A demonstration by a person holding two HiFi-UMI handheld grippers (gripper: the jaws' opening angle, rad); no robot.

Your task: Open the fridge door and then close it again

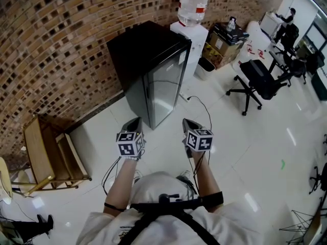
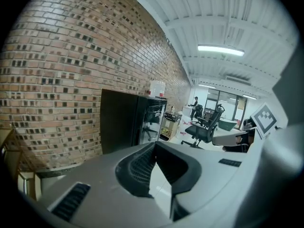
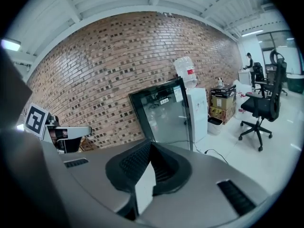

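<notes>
A black mini fridge point(image 1: 151, 65) stands against the brick wall, its glossy door point(image 1: 167, 87) closed. Both grippers hover over the floor a short way in front of it, touching nothing. My left gripper point(image 1: 132, 125) points at the fridge's near corner, jaws shut and empty. My right gripper point(image 1: 189, 126) is level with it on the right, also shut and empty. In the left gripper view the fridge point(image 2: 127, 121) is seen from its dark side beyond the shut gripper point(image 2: 154, 144). In the right gripper view the reflective door point(image 3: 165, 112) faces the shut gripper point(image 3: 151, 143).
A white water dispenser point(image 1: 190, 32) with a bottle stands right of the fridge, and a cable point(image 1: 203, 105) trails over the floor. Boxes point(image 1: 225, 42) and a black office chair point(image 1: 258, 80) lie further right. A wooden rack point(image 1: 48, 154) sits at the left by the wall.
</notes>
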